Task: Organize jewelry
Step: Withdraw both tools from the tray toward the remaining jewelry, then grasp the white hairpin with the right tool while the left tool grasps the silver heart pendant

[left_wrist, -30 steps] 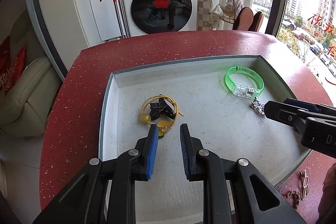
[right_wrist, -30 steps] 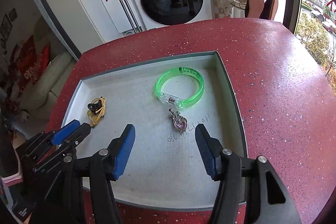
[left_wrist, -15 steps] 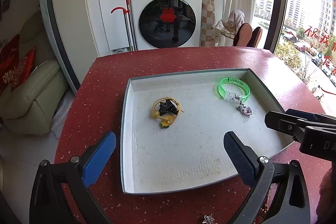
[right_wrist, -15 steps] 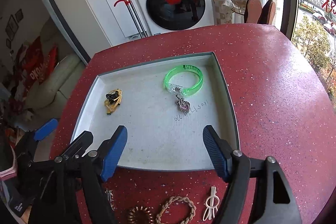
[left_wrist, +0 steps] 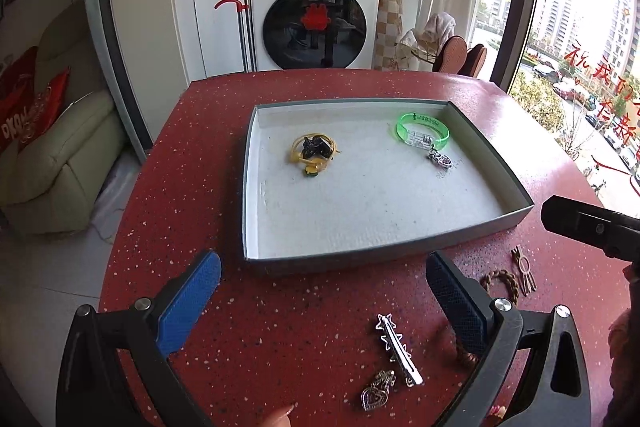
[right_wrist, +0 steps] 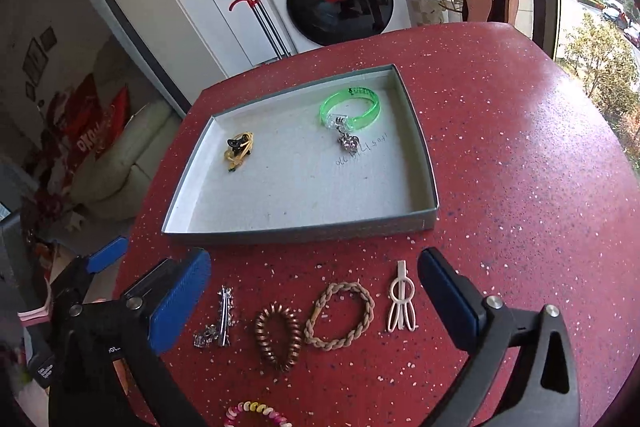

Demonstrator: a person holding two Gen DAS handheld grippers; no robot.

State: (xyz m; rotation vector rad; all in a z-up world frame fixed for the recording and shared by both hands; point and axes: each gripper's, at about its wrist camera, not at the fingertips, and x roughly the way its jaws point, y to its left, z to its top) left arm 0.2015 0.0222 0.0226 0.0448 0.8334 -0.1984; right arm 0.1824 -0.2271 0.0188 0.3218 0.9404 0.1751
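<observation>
Your right gripper [right_wrist: 314, 287] is spread wide and holds nothing; the braided ring [right_wrist: 340, 315] lies at lower centre of its view, squarely between the pads, the clip [right_wrist: 401, 301] just to its right, long axis pointing at the tray [right_wrist: 296, 229] above; your left gripper [left_wrist: 324, 301], equally wide and bare, frames the spiky pin [left_wrist: 398, 355] at its lower centre; the right is nearer the ring.

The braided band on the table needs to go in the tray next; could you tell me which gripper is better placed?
Probably the right gripper: it is open with the braided band lying between its fingers. The left gripper is also open, but the band sits behind its right finger.
</observation>
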